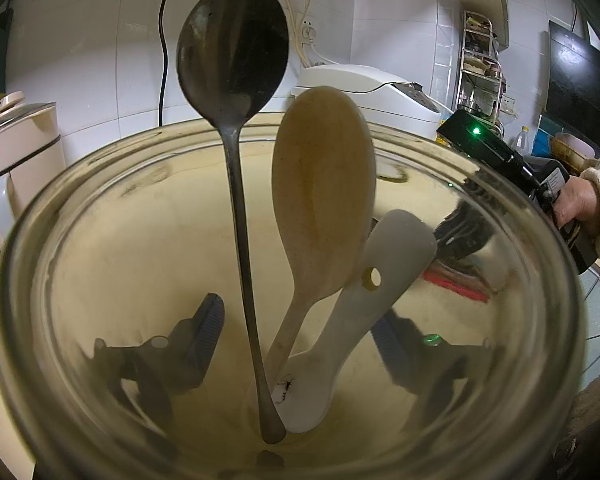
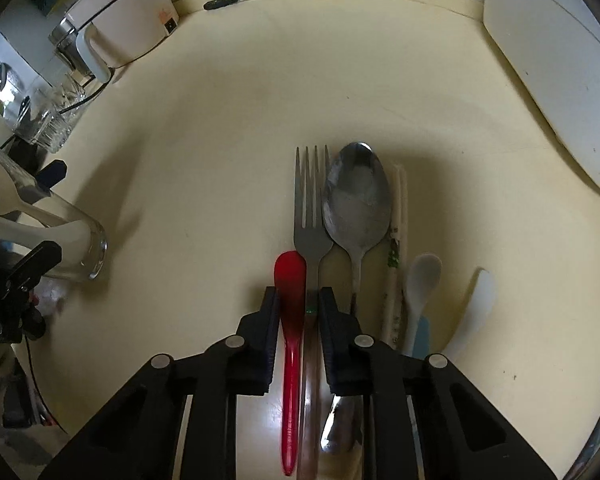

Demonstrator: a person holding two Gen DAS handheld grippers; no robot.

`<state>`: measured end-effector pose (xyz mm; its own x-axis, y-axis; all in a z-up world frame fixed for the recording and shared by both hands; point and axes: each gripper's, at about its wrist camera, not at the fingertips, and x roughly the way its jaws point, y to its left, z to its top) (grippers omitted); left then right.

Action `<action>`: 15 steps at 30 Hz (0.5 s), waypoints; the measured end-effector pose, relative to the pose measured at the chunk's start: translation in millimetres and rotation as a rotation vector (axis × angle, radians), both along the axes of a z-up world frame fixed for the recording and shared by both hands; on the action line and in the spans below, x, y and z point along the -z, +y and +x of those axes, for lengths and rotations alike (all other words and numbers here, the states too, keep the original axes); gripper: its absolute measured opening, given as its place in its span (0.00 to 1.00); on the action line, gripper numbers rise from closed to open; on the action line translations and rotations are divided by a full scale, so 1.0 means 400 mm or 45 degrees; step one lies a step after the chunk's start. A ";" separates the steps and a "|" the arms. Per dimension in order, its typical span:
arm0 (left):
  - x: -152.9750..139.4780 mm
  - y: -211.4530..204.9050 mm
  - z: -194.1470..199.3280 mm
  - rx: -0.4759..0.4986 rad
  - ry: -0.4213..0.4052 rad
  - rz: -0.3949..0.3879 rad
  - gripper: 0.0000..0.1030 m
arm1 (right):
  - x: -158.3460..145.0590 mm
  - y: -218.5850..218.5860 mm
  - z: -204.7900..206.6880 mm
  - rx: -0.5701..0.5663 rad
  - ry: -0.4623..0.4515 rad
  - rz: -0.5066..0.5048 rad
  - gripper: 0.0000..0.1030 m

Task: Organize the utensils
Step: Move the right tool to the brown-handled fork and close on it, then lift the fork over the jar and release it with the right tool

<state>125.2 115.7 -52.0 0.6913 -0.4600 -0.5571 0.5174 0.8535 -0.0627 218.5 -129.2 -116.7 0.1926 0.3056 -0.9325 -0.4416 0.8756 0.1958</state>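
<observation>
Red spoon (image 2: 290, 292) between hand-held gripper (image 2: 299, 300) (fork (image 2: 311, 216) too)

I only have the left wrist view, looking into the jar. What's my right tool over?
Observer: The right tool straddles the handles of a red spoon and a fork on the counter.
Operator: Gripping them?
Observer: Its fingers sit tight beside both; I can't tell if they press.
Operator: What else is left there?
Observer: Right of the fork, in a row: a metal spoon, chopsticks, a small white spoon, a white paddle.
</observation>
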 end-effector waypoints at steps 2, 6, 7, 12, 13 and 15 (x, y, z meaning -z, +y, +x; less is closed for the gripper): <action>0.000 0.000 0.000 0.000 0.000 0.000 0.78 | -0.003 0.010 0.000 -0.019 0.003 0.005 0.18; 0.000 0.000 0.000 0.000 0.000 0.000 0.78 | -0.009 -0.001 0.011 0.050 0.045 0.130 0.06; 0.000 0.000 0.000 0.000 0.000 0.000 0.78 | -0.012 -0.013 0.014 0.079 0.068 0.181 0.06; 0.000 0.001 0.000 0.000 0.000 0.000 0.78 | -0.009 -0.061 0.019 0.166 0.138 0.355 0.06; 0.001 0.001 0.000 -0.001 0.001 -0.001 0.78 | -0.011 -0.067 0.020 0.184 0.144 0.392 0.06; 0.001 0.000 -0.002 -0.003 0.004 -0.001 0.78 | -0.030 -0.089 0.015 0.214 0.136 0.474 0.06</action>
